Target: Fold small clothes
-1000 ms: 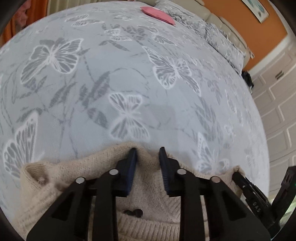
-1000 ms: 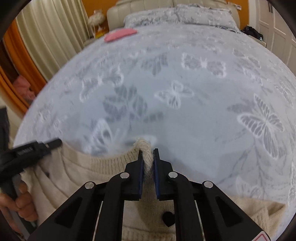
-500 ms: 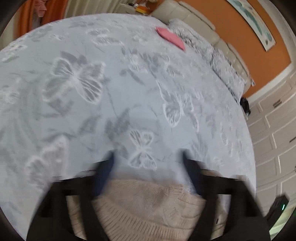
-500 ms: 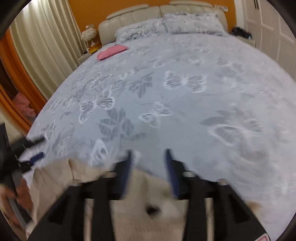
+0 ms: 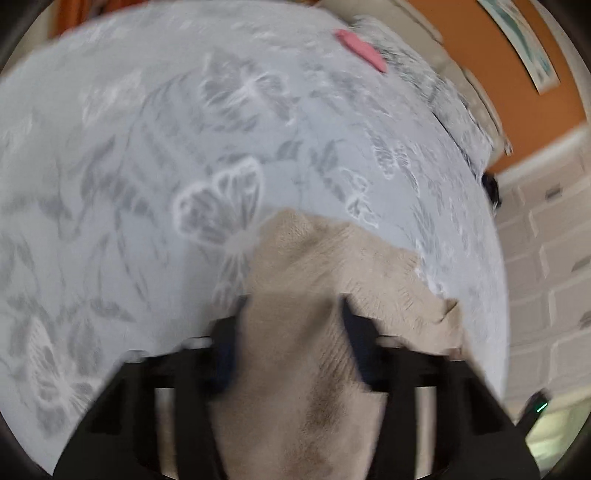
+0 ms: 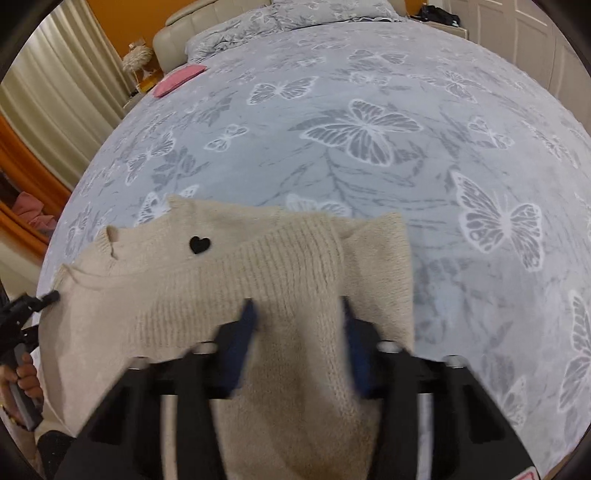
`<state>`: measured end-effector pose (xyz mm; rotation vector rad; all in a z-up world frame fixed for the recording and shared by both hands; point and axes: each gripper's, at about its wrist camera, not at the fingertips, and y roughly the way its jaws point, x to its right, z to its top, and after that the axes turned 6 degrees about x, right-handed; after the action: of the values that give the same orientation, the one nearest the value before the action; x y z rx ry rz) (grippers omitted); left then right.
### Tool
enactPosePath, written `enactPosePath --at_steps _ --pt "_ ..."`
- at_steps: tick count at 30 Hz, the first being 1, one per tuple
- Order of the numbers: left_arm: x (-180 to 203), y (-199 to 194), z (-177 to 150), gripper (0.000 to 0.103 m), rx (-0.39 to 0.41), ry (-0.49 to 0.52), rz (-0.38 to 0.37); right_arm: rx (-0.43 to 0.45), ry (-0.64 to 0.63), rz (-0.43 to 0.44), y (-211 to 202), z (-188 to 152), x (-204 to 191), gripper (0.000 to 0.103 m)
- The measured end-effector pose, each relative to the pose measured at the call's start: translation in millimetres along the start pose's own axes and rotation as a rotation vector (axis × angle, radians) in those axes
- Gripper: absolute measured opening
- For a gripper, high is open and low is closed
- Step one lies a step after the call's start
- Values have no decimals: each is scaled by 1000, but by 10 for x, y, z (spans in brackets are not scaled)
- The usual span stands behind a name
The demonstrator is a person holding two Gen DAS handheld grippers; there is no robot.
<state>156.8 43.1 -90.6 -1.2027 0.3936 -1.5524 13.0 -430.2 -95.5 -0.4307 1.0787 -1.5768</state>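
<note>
A small beige knit sweater [image 6: 229,291] with a black heart button [image 6: 200,244] lies on the grey butterfly bedspread [image 6: 351,122]. One part is folded across its top. My right gripper [image 6: 297,314] is open, its jaws wide apart just above the knit, holding nothing. In the blurred left wrist view my left gripper [image 5: 291,314] is open too, jaws apart over the sweater [image 5: 332,266]. The left gripper also shows at the left edge of the right wrist view [image 6: 26,306], beside the sweater's side.
A pink folded item [image 6: 179,79] lies far up the bed, also in the left wrist view [image 5: 362,50]. Pillows [image 6: 295,14] and a beige headboard [image 6: 207,18] are beyond it. Curtains [image 6: 55,96] hang left; white cupboard doors [image 5: 546,236] stand right.
Both grippers have opened and let go of the sweater's edge. They have drawn back and up, and more of the sweater now shows lying on the bed.
</note>
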Motion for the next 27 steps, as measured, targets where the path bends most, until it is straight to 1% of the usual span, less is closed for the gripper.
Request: enactPosePath --at_steps 1,3,4,6,7,8,9,10,11,12,13,14,15,16,17,18,19,20,21,22,23,24,25,27 --pt "50 -22 -8 18 9 25 5 -1 5 8 -4 16 -5 11" --pt "89 -82 12 15 27 25 -5 37 20 29 -108 65 -43 9" --pt "114 -132 28 15 41 22 -16 79 19 41 -227 114 -75 9" --pt "207 -314 107 14 98 21 -60 178 26 61 -492 237 -124 9" --pt "220 -380 144 14 118 23 -76 213 27 69 -575 287 -128 9" --pt "264 -408 171 14 136 25 -87 241 23 60 -626 341 -131 9" --pt "304 -409 200 15 152 29 -87 243 17 43 -602 383 -121 9" --pt "328 -361 224 16 160 33 -66 222 15 21 -502 413 -91 10" --pt "324 -271 232 17 154 33 -39 183 19 -1 -344 426 -30 13" --pt "298 -79 228 23 129 37 0 106 33 -36 -82 403 64 15" --pt "256 109 222 24 90 33 41 29 57 -93 156 356 165 15" --pt "204 204 204 24 64 16 76 -17 96 -126 290 306 257 15" --pt "120 251 166 25 54 -26 91 9 156 -90 238 286 304 15" --pt "93 189 162 27 76 -50 63 41 178 -77 132 294 289 16" --pt "81 87 165 28 100 -67 44 87 168 -83 -38 326 209 20" --pt "88 -18 176 33 121 -72 43 125 149 -91 -167 349 127 20" --pt "116 -167 180 41 155 -79 34 173 114 -70 -339 384 -30 20" --pt "151 -261 177 45 178 -82 15 179 100 -27 -406 406 -140 20" --pt "202 -325 166 54 190 -83 -7 157 98 52 -409 421 -312 20" --pt "301 -365 129 60 186 -82 -38 124 100 118 -347 407 -464 20" --pt "397 -356 87 62 173 -75 -66 96 97 160 -281 386 -572 20" --pt "474 -317 62 66 157 -57 -91 32 83 221 -108 317 -796 20" --pt "640 -213 -26 66 119 14 -117 -15 60 235 15 256 -942 20" --pt "788 -25 -184 67 62 125 -91 -100 -40 223 269 55 -1269 20"
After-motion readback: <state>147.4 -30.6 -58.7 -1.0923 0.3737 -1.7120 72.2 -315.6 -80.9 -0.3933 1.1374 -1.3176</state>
